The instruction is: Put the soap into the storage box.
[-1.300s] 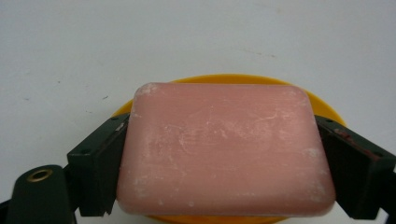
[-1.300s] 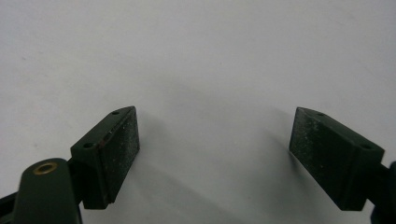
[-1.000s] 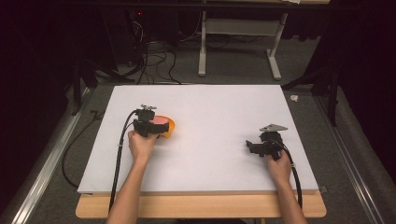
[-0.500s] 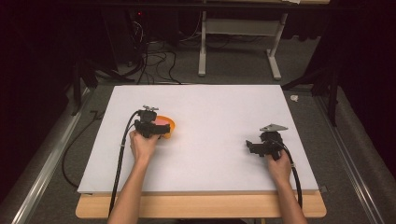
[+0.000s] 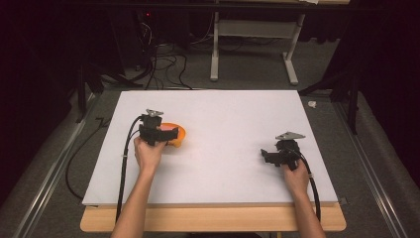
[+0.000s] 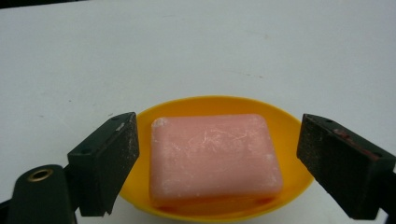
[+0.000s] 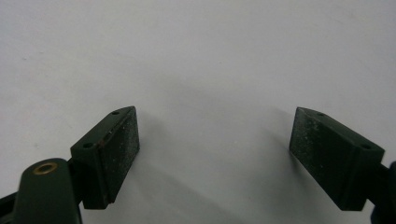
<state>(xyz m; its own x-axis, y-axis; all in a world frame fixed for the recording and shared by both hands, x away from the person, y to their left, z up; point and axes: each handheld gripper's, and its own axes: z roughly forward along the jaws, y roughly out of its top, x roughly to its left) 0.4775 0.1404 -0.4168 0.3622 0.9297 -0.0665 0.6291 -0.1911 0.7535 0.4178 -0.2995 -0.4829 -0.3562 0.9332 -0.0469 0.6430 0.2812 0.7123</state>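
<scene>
Table: white-topped table [image 5: 223, 124] with a wood edge along the bottom of the high view, grey floor around it.
Dish: yellow-orange dish [image 5: 179, 133] at left of centre in the high view, sitting on the table; partly covered by the left gripper.
Dish, close: in the left gripper view the dish [image 6: 285, 126] sits in the lower middle of the frame, rim showing all round except the near edge.
Soap: pink bar of soap [image 6: 214, 156] lying flat inside the dish, whitish scuffs on top.
Left gripper: left gripper [image 5: 168, 134] at left of centre in the high view, held by the left hand [image 5: 147, 154], over the near side of the dish.
Left gripper state: jaws wide apart in the left gripper view [image 6: 219, 163], one on each side of the dish and soap, not touching the soap.
Right gripper: right gripper [image 5: 267, 156] at lower right of the high view, held by the right hand [image 5: 296, 179], well apart from the dish.
Right gripper state: jaws spread apart in the right gripper view [image 7: 215, 154], bare white table between them.
Cables: black cable [image 5: 126, 158] runs from the left gripper down toward the bottom edge; another [image 5: 313, 188] trails from the right gripper.
Background: desk legs and loose wires at top of the high view, dark.
</scene>
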